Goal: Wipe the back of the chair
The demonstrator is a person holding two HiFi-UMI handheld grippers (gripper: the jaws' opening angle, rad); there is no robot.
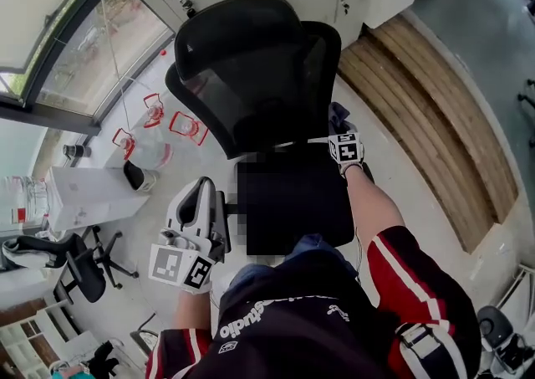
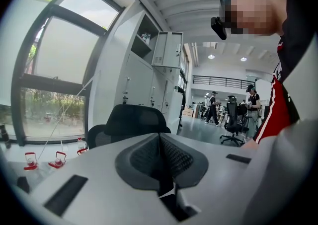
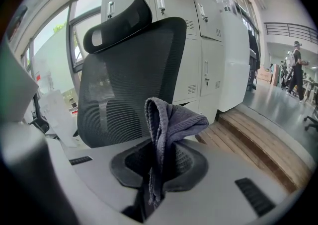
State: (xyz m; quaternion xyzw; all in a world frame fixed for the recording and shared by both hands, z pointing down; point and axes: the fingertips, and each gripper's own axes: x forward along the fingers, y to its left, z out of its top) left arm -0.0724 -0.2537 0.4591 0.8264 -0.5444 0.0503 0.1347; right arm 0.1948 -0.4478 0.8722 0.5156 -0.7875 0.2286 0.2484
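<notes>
The right tool (image 3: 158, 167) is clenched on a grey, ribbed cloth (image 3: 169, 122), whose soft folded bulk flops over above the jaws. Just beyond it stands the chair (image 3: 130, 82), its curved back a fine black mesh topped by a smooth moulded headrest (image 3: 118, 19). The left tool (image 2: 161, 162), jaws pressed together on nothing, is held low at the chair's left side, apart from its back.

The person's dark shirt (image 1: 334, 344) bears white print (image 1: 251, 317) reading "studio".
</notes>
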